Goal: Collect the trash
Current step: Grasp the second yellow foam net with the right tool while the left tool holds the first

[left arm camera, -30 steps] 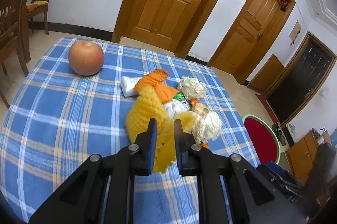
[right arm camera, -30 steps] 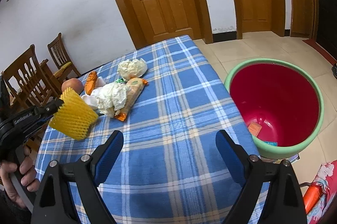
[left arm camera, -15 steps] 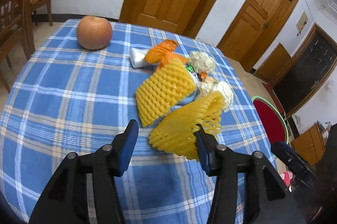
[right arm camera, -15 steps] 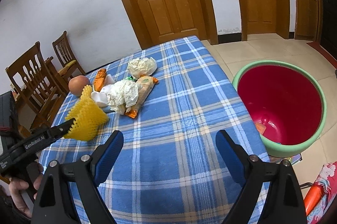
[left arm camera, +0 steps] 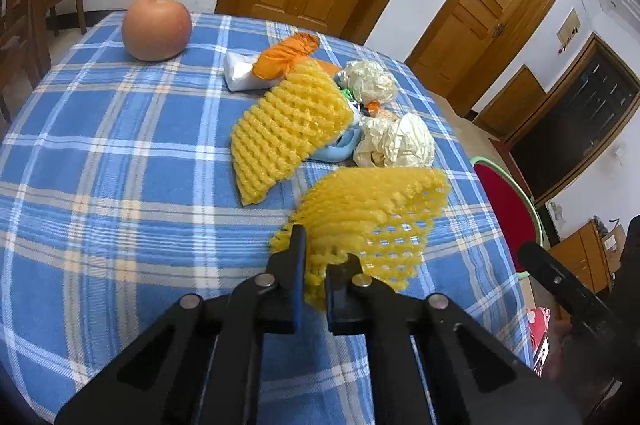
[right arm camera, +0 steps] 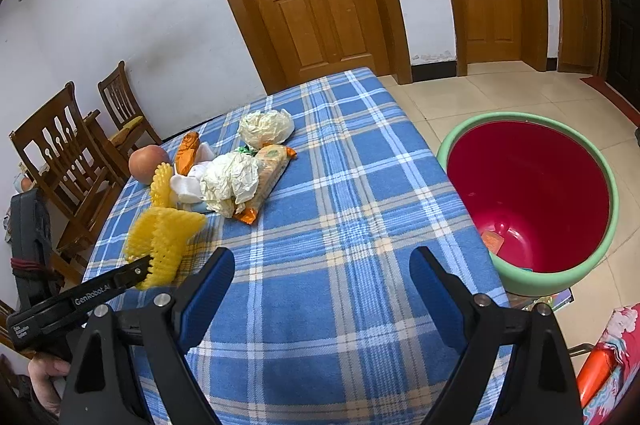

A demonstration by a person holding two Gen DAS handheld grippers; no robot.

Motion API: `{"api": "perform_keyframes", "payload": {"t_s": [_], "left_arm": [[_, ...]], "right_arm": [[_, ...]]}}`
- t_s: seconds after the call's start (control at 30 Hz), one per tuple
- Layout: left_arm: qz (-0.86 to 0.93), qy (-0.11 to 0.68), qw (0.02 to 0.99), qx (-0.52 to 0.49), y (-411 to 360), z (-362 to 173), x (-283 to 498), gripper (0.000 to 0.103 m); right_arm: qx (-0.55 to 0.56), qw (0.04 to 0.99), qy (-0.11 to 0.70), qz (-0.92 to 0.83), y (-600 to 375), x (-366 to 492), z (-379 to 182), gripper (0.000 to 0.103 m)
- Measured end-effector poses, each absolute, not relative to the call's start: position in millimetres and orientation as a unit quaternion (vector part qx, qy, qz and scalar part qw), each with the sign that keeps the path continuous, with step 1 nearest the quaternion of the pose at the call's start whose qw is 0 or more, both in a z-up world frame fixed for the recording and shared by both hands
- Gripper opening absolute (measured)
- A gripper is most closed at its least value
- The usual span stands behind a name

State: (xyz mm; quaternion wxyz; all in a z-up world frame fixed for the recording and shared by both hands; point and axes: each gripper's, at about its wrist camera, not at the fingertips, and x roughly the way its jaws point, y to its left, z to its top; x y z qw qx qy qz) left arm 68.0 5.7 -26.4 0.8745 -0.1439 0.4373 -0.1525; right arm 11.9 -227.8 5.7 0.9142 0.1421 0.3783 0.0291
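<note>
The left gripper pinches the near edge of a yellow foam net, its fingers pressed together on the mesh; white lettering on its side, seen from the right wrist, reads "GenRobot.AI". That net lies on the table, which is covered in a blue checked cloth, on the near side of the trash pile. A second foam net leans on the pile itself, just beyond the held one. In the pile are two balls of crumpled paper, an orange wrapper over a white packet, and, in the right wrist view, a tan snack bar wrapper whose print is too small to read. An apple sits apart from the pile, toward the table's far left corner.

The right gripper hangs over bare cloth on the pile's near right side, fingers spread wide with nothing between them. Right of the table, well apart from the pile, a red bin with a green rim stands on the floor, scraps at its bottom.
</note>
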Motion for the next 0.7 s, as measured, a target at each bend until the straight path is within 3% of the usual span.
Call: {"api": "perform_keyframes", "payload": {"t_s": [0.7], "left_arm": [[-0.059,0.359,0.915,-0.175,97.0,17.1,46.3,0.006]], "right_arm": [[0.125,0.911,0.377,0.110,-153.5,38.9,22.7,0.086]]}}
